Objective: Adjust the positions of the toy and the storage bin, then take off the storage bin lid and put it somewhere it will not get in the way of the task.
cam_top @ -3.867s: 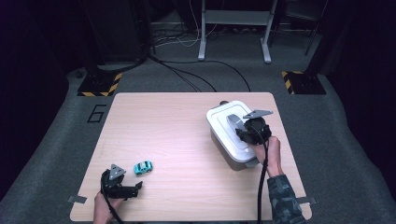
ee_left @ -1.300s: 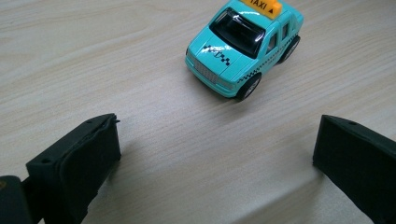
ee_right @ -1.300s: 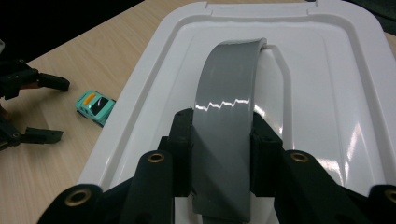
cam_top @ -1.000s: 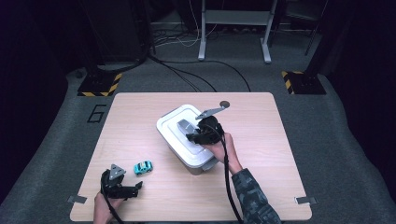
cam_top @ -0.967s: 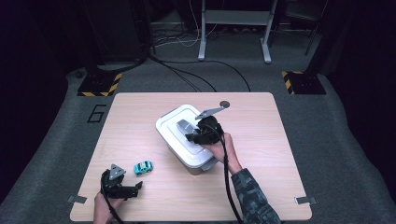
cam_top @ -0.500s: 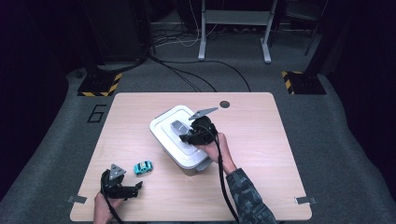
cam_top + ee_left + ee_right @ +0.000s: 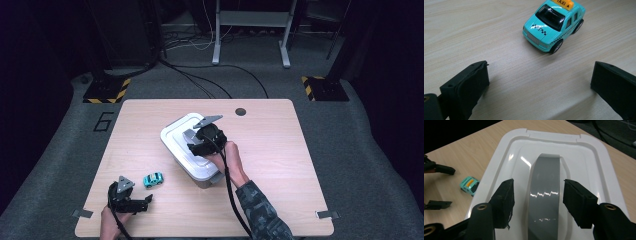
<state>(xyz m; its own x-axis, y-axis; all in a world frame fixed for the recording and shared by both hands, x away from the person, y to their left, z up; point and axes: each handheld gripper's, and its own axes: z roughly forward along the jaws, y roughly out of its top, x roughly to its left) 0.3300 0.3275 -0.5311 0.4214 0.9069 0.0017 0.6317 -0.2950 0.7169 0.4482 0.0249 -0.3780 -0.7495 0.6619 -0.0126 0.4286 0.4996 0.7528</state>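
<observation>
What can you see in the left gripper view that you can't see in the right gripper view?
Left gripper view alone: the yellow TAXI sign and the car's checkered stripe. Right gripper view alone: the white box lid with its grey handle, which the right hand-held gripper straddles with open jaws. Both: the teal toy taxi and the wooden table.

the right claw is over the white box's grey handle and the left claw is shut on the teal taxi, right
Not quite: the left claw is open, and the teal taxi sits on the table ahead of it, untouched, as the left gripper view shows. The right claw is over the white box's grey handle.
</observation>
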